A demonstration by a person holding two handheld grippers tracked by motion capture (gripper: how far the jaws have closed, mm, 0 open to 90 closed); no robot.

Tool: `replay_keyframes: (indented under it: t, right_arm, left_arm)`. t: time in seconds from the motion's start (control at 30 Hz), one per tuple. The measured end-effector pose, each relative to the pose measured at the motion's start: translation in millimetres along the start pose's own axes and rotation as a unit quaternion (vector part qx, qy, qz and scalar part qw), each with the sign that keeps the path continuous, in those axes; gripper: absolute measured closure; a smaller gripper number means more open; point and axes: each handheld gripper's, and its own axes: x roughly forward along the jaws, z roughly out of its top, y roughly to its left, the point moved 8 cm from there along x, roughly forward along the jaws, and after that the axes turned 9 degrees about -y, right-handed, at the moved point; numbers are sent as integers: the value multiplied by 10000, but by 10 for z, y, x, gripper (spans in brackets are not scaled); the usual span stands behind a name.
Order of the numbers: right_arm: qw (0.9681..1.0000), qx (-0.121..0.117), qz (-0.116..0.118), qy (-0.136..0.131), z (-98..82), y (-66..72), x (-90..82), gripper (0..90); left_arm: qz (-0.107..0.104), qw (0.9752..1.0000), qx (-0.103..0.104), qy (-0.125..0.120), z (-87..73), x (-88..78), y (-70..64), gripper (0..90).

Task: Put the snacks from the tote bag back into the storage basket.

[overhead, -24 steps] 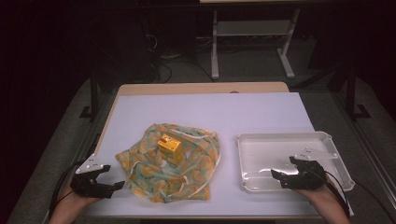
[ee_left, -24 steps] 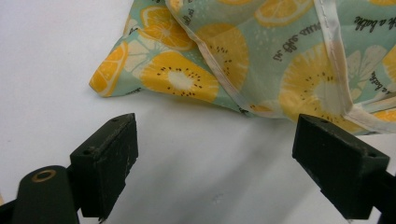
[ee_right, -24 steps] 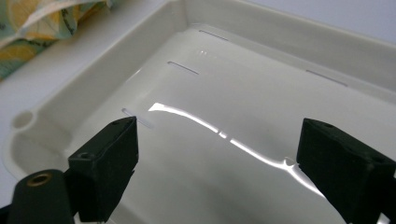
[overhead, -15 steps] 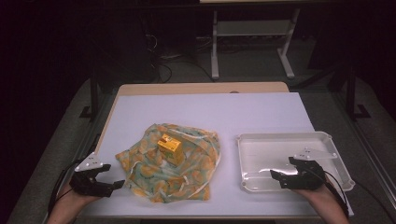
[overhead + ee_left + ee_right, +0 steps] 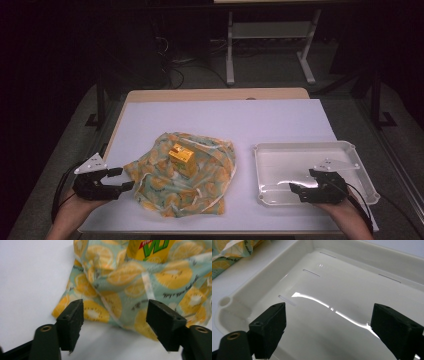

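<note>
Patterned cloth bag with yellow lemon slices on pale green, lying crumpled on the white table cover, a little left of the middle. On top of it a small yellow carton, standing with one corner toward the viewer. Left gripper low at the near left edge of the table, pointing at the left corner of the bag, just beside the fabric; jaws wide apart, nothing between them. In the left gripper view the bag corner seen past the two black jaws, not pinched. Right gripper above the near part of the white plastic tray, to the right of the bag and apart from it; jaws also apart and holding nothing, glossy tray floor visible between them.
</note>
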Motion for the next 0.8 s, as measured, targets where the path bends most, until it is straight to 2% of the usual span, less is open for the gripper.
replay_keyframes:
  t: [0.03, 0.17, 0.37, 0.43, 0.53, 0.63, 0.8]
  right_arm:
    - [10000, -35, -38, 26, -2, 3, 2, 127]
    - [10000, -15, -47, 34, -1, 8, -1, 127]
    - [10000, -37, -59, 44, 2, 1, 4, 127]
    - [10000, -32, -41, 33, 4, 2, 3, 127]
    - [9999, -79, -53, 43, -6, 4, 9, 127]
    - [9999, -136, -43, 50, -10, 7, 15, 127]
    - [9999, -132, -71, 65, -9, 7, 22, 127]
  left_arm:
    - [-15, 10000, 13, -29, 44, 7, -7, 374]
    - [-94, 9999, -56, -87, 146, 55, -42, 454]
    - [-198, 9998, -83, 3, 220, 149, -65, 603]
    - [-226, 9997, -96, -9, 262, 202, -85, 622]
    - [-261, 9997, -34, 20, 312, 255, -106, 705]
    - [-303, 9995, 26, 69, 367, 318, -136, 750]
    - [-385, 9991, 101, 131, 436, 424, -185, 884]
